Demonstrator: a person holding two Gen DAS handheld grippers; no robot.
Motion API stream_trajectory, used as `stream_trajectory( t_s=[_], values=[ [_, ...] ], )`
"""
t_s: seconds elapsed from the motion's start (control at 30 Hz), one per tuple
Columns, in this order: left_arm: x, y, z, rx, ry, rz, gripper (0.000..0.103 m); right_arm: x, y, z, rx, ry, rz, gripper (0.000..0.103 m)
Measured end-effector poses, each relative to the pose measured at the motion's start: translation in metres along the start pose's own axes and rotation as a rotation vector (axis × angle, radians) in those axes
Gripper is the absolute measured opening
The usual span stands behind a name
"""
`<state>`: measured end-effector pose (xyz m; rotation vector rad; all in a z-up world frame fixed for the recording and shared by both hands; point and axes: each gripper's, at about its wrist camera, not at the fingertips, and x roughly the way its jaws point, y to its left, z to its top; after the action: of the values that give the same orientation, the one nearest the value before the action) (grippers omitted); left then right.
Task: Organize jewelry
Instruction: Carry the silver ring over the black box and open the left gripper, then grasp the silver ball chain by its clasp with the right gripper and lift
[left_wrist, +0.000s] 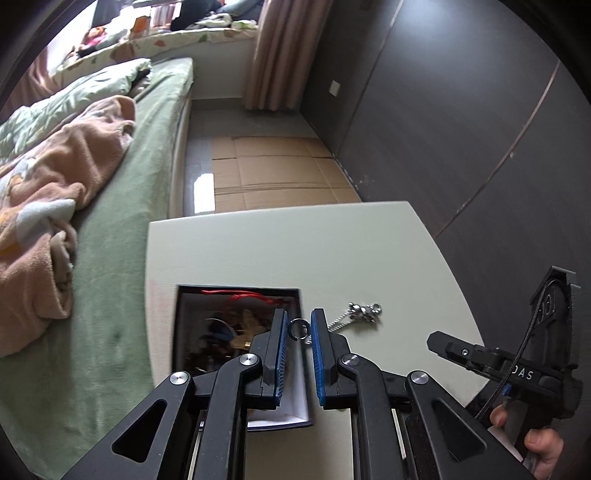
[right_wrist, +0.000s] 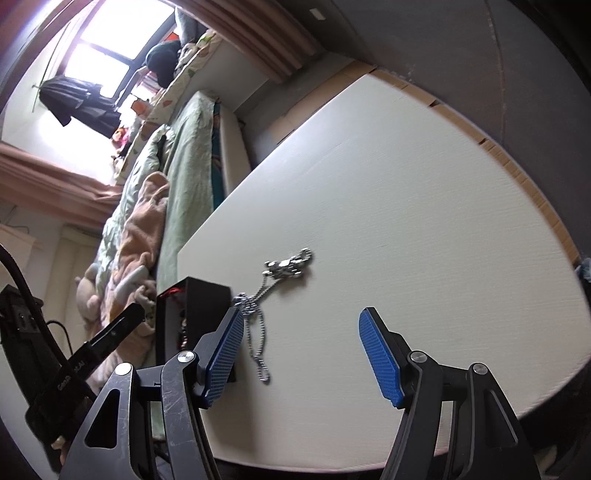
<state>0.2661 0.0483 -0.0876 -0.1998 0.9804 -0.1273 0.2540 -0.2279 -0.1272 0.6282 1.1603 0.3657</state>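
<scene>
Beside the box (left_wrist: 236, 332), a necklace (left_wrist: 364, 313).

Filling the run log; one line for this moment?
left gripper: shut on ring | right gripper: open | necklace: on table | box: open

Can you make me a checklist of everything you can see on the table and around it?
Surface: white table, mostly bare.
Job's things: silver ring between the left gripper's pads; ball-chain necklace lying loose on the table; open dark jewelry box holding trinkets and a red cord.
Clutter: nothing seen.
Grippers: left gripper shut on the ring beside the box; right gripper open, empty, above the table near the necklace.
Cables: black cable on the right gripper.
Surroundings: bed with blankets, cardboard on the floor, curtain.
</scene>
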Motion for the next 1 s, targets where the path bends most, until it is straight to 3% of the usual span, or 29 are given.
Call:
stream_trajectory(
  t_s=[0.27,0.5,0.7,1.0],
  values=[
    [-0.001,0.024,0.000,-0.044,0.012,-0.008,0.013,0.038,0.028,0.011,-0.008,0.061,0.025,0.064],
    [-0.003,0.038,0.001,-0.072,0.005,-0.013,0.013,0.076,0.029,0.013,0.060,0.164,0.112,0.064],
    [-0.003,0.044,0.001,-0.088,0.006,-0.021,0.013,0.091,0.031,0.026,0.061,0.141,0.026,0.063],
    [-0.004,0.052,0.004,-0.108,0.001,-0.020,0.013,0.100,0.054,0.045,-0.083,0.095,-0.137,0.059]
  ],
)
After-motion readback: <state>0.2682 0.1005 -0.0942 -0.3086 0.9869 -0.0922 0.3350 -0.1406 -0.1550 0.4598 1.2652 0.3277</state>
